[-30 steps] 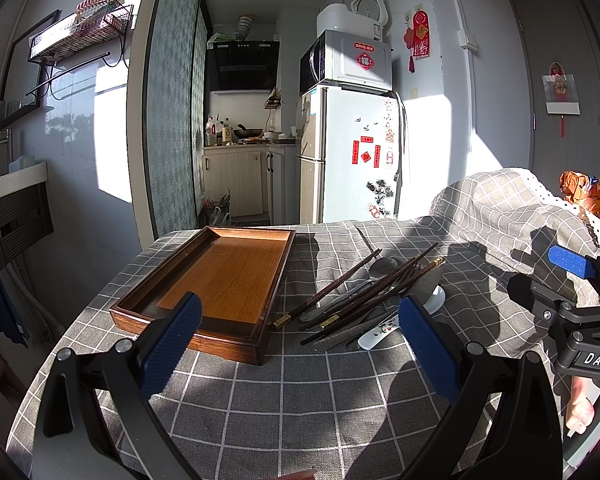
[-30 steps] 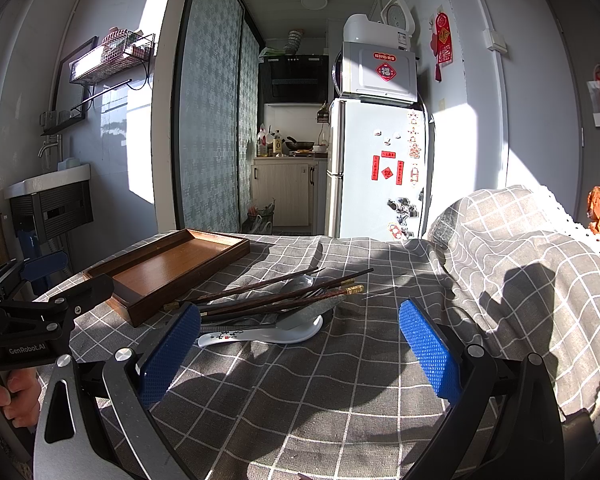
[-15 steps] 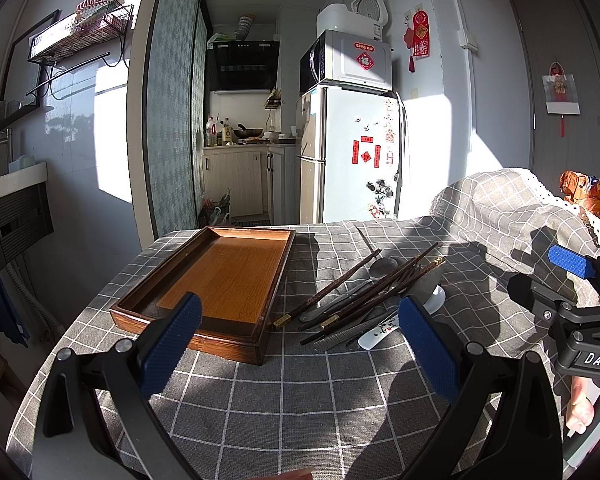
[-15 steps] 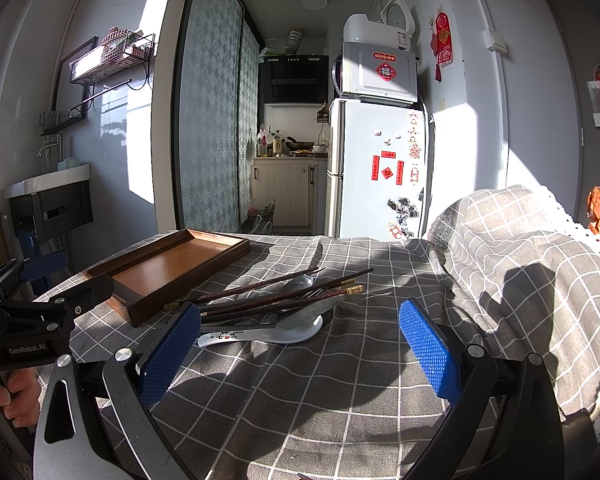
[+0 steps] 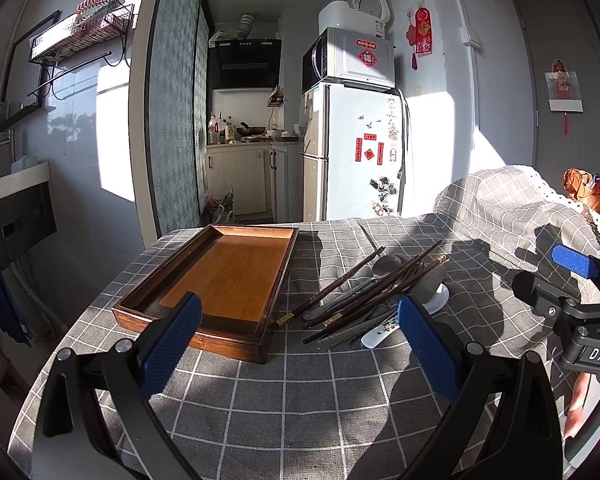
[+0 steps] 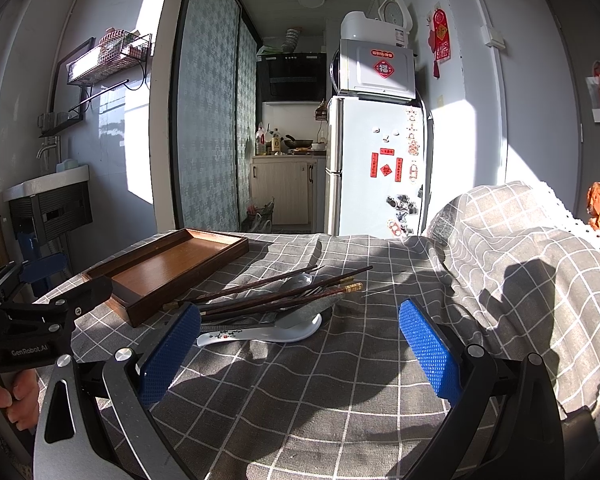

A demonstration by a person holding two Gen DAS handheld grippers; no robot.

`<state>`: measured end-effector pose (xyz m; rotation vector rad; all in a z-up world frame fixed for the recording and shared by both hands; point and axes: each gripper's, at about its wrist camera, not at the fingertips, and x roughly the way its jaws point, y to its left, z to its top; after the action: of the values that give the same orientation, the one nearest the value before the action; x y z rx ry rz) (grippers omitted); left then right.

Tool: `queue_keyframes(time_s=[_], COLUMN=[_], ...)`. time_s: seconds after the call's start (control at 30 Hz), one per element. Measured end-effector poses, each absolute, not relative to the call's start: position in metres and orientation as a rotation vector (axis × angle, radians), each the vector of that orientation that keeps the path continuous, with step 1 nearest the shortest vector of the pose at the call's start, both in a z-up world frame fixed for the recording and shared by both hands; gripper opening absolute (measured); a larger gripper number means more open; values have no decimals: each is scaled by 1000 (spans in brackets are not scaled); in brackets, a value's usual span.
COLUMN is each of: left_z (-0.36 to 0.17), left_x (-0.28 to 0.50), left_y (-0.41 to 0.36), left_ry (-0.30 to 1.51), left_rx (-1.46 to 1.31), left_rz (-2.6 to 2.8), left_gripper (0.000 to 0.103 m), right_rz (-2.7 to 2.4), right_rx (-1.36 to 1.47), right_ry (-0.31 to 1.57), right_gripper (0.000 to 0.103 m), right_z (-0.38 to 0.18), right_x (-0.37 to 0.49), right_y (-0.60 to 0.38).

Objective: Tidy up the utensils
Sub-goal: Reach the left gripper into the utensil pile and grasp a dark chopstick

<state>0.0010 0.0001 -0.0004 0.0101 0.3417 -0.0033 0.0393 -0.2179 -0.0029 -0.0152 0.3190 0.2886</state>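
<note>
Looking along your left gripper: jaws wide, empty, held low over the tablecloth, tray ahead-left, chopsticks and spoon piled ahead-right. Right view: your right gripper also gapes wide, empty, pointing at the pile, white spoon just beyond its left pad.

Glossy wooden tray on matt checked cloth — dark wood chopsticks, glazed white spoon.
</note>
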Motion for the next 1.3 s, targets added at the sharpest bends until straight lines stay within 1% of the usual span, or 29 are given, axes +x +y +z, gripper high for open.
queue_keyframes(time_s=[0.1, 0.2, 0.37, 0.43, 0.5, 0.53, 0.6, 0.67, 0.7, 0.73, 0.77, 0.8, 0.87, 0.9, 0.93, 0.97, 1.03, 1.1, 1.2, 1.23, 1.27, 1.3], left_z=[-2, -7, -14, -14, -12, -11, -11, -11, -12, -13, -14, -16, -19, -20, -20, -19, -19, -21, -29, -32, -34, -36], left_x=[2, 7, 25, 33, 40, 44, 54, 64, 69, 76, 83, 89, 102, 107, 111, 115, 122, 129, 140, 143, 146, 147], left_y=[0, -8, -15, -17, -18, -18, -18, -16, -16, -16, -16, -16, -16, -17, -18, -20, -24, -29, -34, -36, -38, -39], left_ry=[367, 421, 510, 520, 529, 531, 547, 565, 576, 595, 621, 643, 680, 694, 703, 705, 698, 697, 721, 729, 730, 731], left_rx=[21, 113, 151, 170, 179, 182, 187, 183, 180, 177, 172, 167, 166, 172, 184, 200, 237, 270, 278, 286, 295, 298], left_rz=[-100, -164, -262, -281, -287, -296, -305, -316, -325, -336, -346, -352, -364, -372, -376, -379, -387, -399, -435, -445, -447, -451], left_gripper=[100, 100, 100, 100, 100, 100, 100, 99, 94, 83, 79, 74, 68, 62, 59, 58, 54, 53, 53, 53, 53, 53], right_rz=[323, 364, 445, 465, 486, 498, 506, 506, 509, 511, 511, 509, 490, 480, 464, 448, 423, 413, 404, 403, 403, 403], right_rx=[-11, -25, 70, 107, 148, 167, 213, 267, 304, 343, 387, 421, 479, 493, 502, 506, 515, 537, 577, 586, 587, 585], right_ry=[410, 483, 621, 660, 698, 713, 738, 760, 776, 791, 815, 834, 862, 872, 883, 890, 910, 927, 942, 941, 941, 936], right_gripper=[100, 100, 99, 93, 90, 85, 77, 72, 68, 66, 65, 61, 58, 56, 53, 51, 44, 39, 39, 37, 34, 19], right_z=[-3, 6, 11, 11, 13, 13, 14, 14, 12, 9, 6, 1, -9, -14, -18, -23, -34, -44, -54, -57, -58, -59], right_x=[48, 56, 86, 100, 116, 124, 144, 166, 178, 188, 201, 212, 230, 238, 247, 253, 267, 277, 288, 292, 294, 294], right_y=[-225, -234, -248, -249, -250, -251, -254, -260, -264, -268, -271, -273, -279, -280, -280, -280, -279, -277, -275, -275, -273, -273])
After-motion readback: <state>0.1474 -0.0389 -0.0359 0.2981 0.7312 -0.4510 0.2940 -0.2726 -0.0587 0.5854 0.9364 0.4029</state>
